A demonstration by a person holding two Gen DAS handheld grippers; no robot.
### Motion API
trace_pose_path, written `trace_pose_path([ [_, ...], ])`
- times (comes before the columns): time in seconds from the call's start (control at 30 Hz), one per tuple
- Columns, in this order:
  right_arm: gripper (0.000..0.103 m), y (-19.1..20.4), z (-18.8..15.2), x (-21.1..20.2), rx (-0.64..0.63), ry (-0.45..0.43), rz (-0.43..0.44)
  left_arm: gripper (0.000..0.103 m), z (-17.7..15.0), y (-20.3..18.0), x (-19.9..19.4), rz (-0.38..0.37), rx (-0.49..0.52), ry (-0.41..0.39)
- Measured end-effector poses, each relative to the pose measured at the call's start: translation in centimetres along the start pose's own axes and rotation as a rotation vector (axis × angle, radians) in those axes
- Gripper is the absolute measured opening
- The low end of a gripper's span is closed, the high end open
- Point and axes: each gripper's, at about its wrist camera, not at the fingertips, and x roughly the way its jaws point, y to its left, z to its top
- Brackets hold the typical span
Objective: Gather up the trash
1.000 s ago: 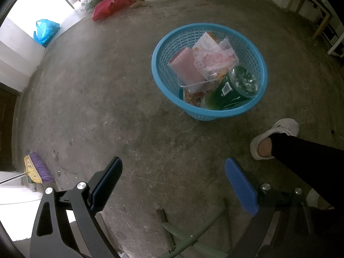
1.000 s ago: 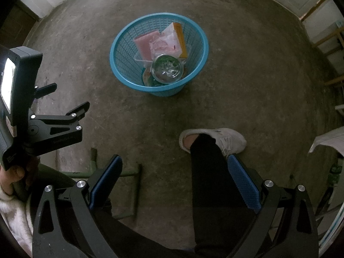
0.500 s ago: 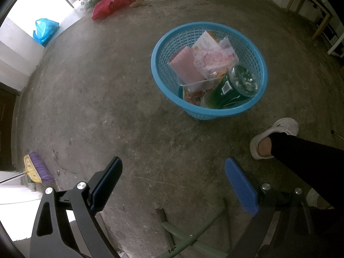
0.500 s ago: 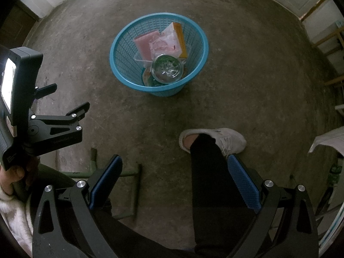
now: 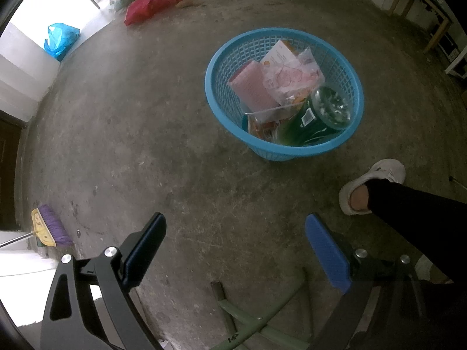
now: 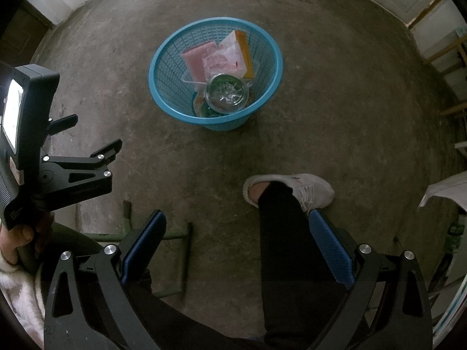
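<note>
My left tongs [image 5: 235, 250] hang wide open over the bare concrete floor [image 5: 146, 134], nothing between the blue pads, and my right tongs [image 6: 236, 248] are spread just as wide and empty, with my black trouser leg [image 6: 280, 233] and white sneaker [image 6: 309, 189] showing between them. Out ahead, well apart from both tools, stands the blue basket [image 5: 354, 87], upright on the floor. Inside it I see a pink packet [image 5: 252, 86] on the left, a crinkled clear wrapper with pink print [image 5: 287, 77] leaning beside it, an orange-edged carton [image 6: 243, 51] at the far side, and a green bottle [image 5: 313, 119] lying tilted at the near right, its base facing up. Far left, a red bag [image 5: 146, 5] and a blue bag [image 5: 59, 39] sit by the wall; near left, a purple broom head [image 5: 51, 229] rests on the floor.
</note>
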Motion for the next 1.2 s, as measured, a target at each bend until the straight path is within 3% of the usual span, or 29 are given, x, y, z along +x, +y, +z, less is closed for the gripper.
trace_pose_path([
  [1.2,0.094,0.03,0.04,0.0,-0.001,0.0,0.0,0.094,0.08,0.3,0.24,-0.001,-0.002,-0.002],
])
